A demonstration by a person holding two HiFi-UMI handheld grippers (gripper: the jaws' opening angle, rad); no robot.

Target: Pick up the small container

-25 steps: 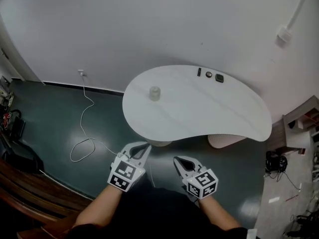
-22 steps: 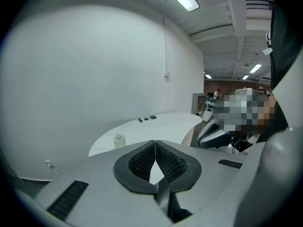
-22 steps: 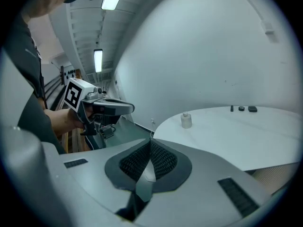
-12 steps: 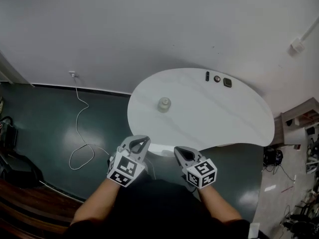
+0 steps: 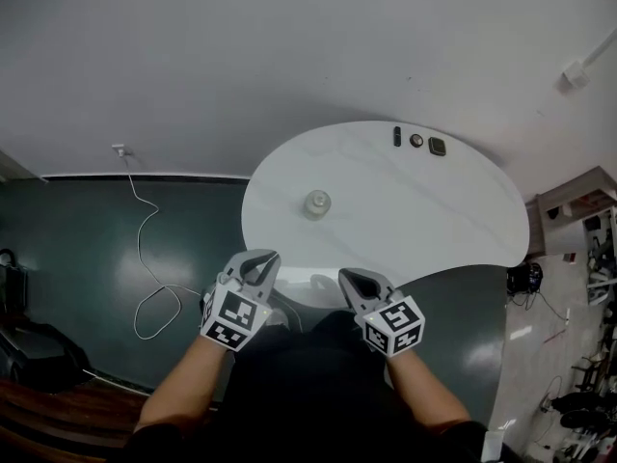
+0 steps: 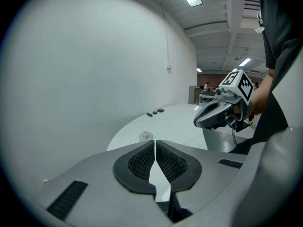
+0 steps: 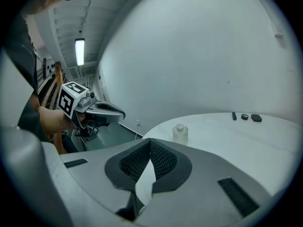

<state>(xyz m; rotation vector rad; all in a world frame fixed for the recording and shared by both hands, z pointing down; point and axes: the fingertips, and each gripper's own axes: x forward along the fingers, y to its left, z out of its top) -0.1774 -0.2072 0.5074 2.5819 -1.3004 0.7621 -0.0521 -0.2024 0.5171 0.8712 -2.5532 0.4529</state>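
A small clear container (image 5: 316,204) with a lid stands upright on the left part of the white table (image 5: 424,220). The left gripper view shows the container (image 6: 146,136) just beyond the jaw tips, and in the right gripper view the container (image 7: 179,133) stands left of centre. My left gripper (image 5: 260,262) hangs at the table's near edge, shut with nothing between its jaws. My right gripper (image 5: 353,280) hovers beside it at the same edge, also shut and empty. Both sit well short of the container.
Three small dark objects (image 5: 416,142) lie in a row at the table's far edge by the white wall. A white cable (image 5: 145,230) trails over the dark green floor on the left. Shelving and clutter (image 5: 578,249) stand at the right.
Both grippers have come forward from over the floor to the table's near edge. The table and container appear closer and the view has shifted right.
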